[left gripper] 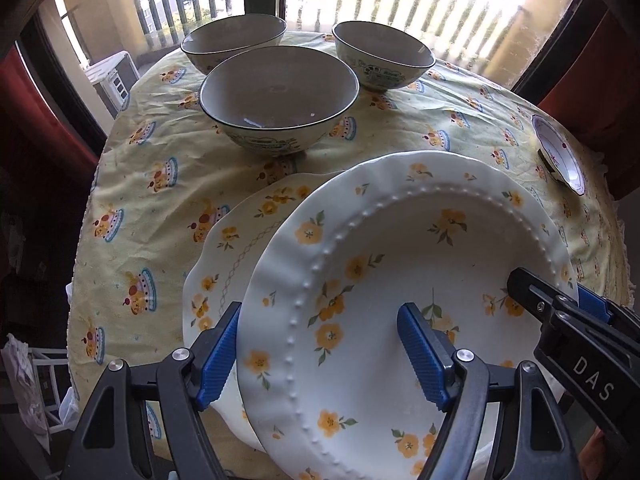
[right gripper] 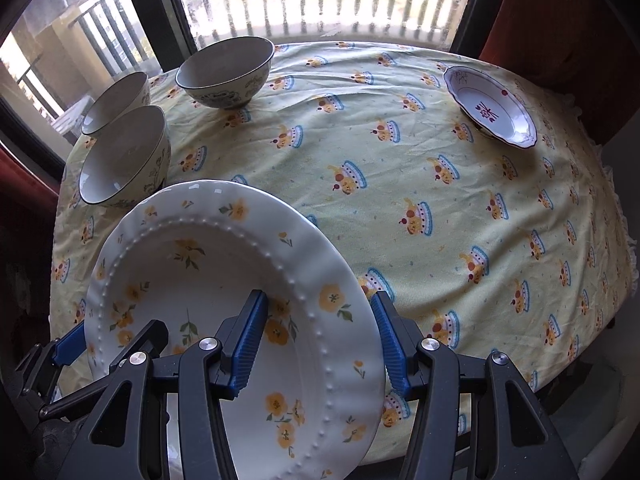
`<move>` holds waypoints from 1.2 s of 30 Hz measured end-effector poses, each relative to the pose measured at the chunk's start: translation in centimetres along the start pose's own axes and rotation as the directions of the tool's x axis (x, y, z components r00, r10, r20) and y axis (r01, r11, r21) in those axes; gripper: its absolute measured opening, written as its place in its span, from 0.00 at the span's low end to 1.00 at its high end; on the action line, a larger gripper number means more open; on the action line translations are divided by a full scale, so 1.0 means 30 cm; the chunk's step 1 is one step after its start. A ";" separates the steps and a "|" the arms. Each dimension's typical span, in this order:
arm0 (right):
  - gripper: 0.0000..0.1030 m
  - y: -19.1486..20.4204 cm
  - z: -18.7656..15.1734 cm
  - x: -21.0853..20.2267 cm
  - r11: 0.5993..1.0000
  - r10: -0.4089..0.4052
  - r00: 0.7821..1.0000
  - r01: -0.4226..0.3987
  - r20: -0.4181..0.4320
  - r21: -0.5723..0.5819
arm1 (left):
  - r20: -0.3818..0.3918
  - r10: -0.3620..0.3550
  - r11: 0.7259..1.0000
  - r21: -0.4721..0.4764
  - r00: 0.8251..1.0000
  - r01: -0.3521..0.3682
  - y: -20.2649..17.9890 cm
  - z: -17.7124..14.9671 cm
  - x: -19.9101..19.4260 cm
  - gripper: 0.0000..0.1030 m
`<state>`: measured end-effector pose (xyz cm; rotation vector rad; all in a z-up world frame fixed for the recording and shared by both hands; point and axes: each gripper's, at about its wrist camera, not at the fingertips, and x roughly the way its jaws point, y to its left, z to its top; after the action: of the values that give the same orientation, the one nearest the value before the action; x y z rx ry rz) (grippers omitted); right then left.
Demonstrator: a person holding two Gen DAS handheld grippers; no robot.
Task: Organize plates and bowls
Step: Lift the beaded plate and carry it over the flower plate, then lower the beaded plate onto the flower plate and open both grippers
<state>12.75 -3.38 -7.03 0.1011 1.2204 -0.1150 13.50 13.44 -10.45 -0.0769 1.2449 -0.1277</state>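
Note:
A white plate with yellow flowers point(left gripper: 420, 240) point(right gripper: 192, 280) hangs tilted above the table, carried by both grippers. My left gripper point(left gripper: 322, 354) straddles its left rim, one blue pad outside and one on the plate's face. My right gripper point(right gripper: 320, 344) clamps the opposite rim the same way. Each gripper also shows in the other's view: the right gripper point(left gripper: 560, 308) and the left gripper point(right gripper: 108, 340). Below the carried plate lies a second flowered plate point(left gripper: 240, 240), partly covered. Three green-patterned bowls point(left gripper: 279, 96) point(left gripper: 234, 40) point(left gripper: 382, 56) stand at the far side.
A round table with a yellow printed cloth point(right gripper: 400, 184) carries everything. In the right wrist view the bowls point(right gripper: 124, 156) point(right gripper: 116, 100) point(right gripper: 226, 72) stand at the left. A small white dish with a red mark point(right gripper: 490, 106) point(left gripper: 560, 152) sits near the right edge. A window with bars lies behind.

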 end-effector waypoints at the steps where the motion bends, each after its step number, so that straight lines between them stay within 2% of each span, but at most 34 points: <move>1: 0.56 0.016 -0.004 0.007 1.000 0.001 1.000 -0.001 -0.003 -0.009 | -0.005 0.004 1.000 -0.005 1.000 -0.004 0.015 -0.001 0.009 0.75; 6: 0.56 0.073 -0.014 0.057 0.999 0.013 0.999 -0.014 -0.034 -0.029 | -0.037 0.010 1.000 -0.018 0.999 -0.010 0.073 -0.015 0.048 0.75; 13: 0.56 0.126 -0.011 0.113 0.998 0.006 0.998 -0.011 -0.070 -0.064 | -0.050 0.035 0.999 -0.021 0.998 -0.036 0.090 -0.014 0.081 0.75; 18: 0.56 0.115 0.011 0.145 0.997 -0.011 0.996 0.005 -0.083 -0.076 | -0.078 0.019 0.999 -0.024 0.997 -0.021 0.073 -0.004 0.114 0.75; 25: 0.56 0.092 0.036 0.175 0.996 -0.022 0.995 0.014 -0.099 -0.087 | -0.086 0.032 0.999 -0.035 0.996 -0.035 0.047 0.008 0.142 0.75; 30: 0.56 0.089 0.043 0.189 0.994 -0.020 0.995 0.009 -0.099 -0.107 | -0.075 0.060 0.997 -0.052 0.995 -0.064 0.020 0.017 0.157 0.80; 33: 0.56 0.088 0.044 0.195 0.994 -0.003 0.995 -0.008 -0.100 -0.105 | -0.075 0.081 0.995 -0.057 0.994 -0.085 0.003 0.022 0.170 0.88; 36: 0.56 0.083 0.044 0.197 0.996 0.006 0.995 -0.015 -0.098 -0.089 | -0.073 0.090 0.993 -0.068 0.993 -0.095 -0.003 0.024 0.176 0.90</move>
<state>16.34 -1.29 -12.09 0.0350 1.3211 -0.0457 15.84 12.60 -15.17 -0.0765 1.3203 -0.0053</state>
